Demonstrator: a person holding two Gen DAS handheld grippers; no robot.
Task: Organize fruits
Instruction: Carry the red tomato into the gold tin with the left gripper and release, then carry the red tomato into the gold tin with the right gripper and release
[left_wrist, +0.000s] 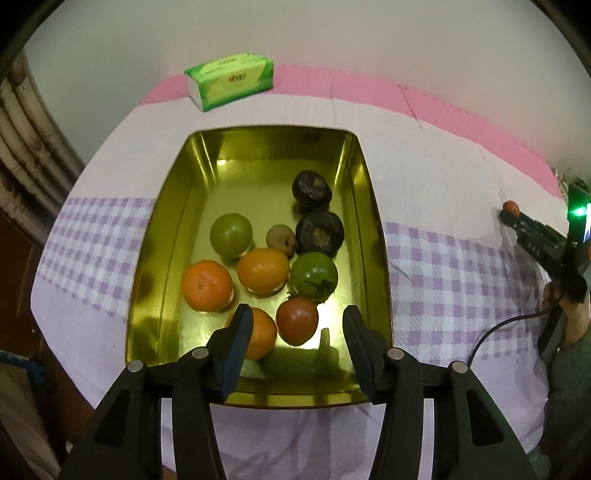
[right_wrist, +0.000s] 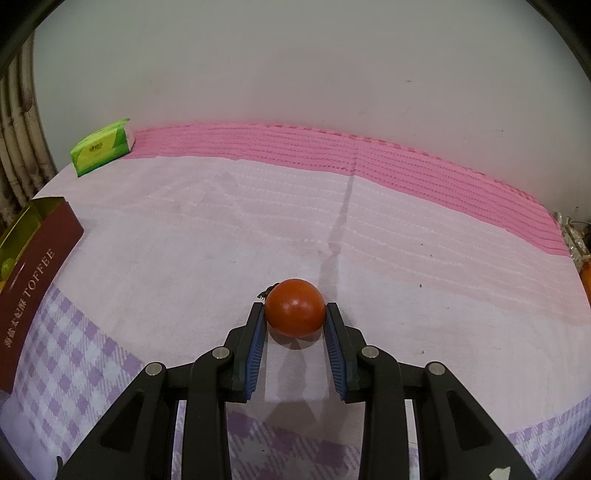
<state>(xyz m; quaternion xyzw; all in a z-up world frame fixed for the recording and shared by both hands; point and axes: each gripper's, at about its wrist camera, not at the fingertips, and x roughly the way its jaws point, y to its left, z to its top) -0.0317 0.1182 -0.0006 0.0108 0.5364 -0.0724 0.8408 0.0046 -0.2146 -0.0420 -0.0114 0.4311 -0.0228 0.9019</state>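
The left hand-held gripper (left_wrist: 297, 334) hangs over the near end of a gold tin (left_wrist: 177, 229), its jaws apart and pressing on nothing; a red tomato (left_wrist: 297, 320) lies in the tin between and just beyond its fingertips. The surface under the tin is a cloth-covered one, white and pink with lilac checks (left_wrist: 454, 288); whether it is a tabletop or a bed I cannot tell.

Only the left wrist view looks into the tin. Besides the red tomato it shows three oranges (left_wrist: 207, 285), one partly hidden behind the left finger, two green tomatoes (left_wrist: 231, 235), two dark, wrinkled fruits (left_wrist: 320, 233) along the right wall, and a small brownish fruit (left_wrist: 281, 240) in the middle. The tin's long axis runs away from the camera towards a green tissue pack (left_wrist: 231, 79) near the far edge. At the right edge of this view, well apart from the tin, the right hand-held gripper (left_wrist: 511, 210) shows small, with something red at its tip.

The right wrist view makes that plain: the right hand-held gripper (right_wrist: 294, 314) is closed on another tomato (right_wrist: 294, 312), its blue pads (right_wrist: 257, 341) pressing both sides, the stem end turned up and left. Only here is the tin's maroon outer wall (right_wrist: 37, 284) seen, with "TOFFEE" on it, at the left edge.
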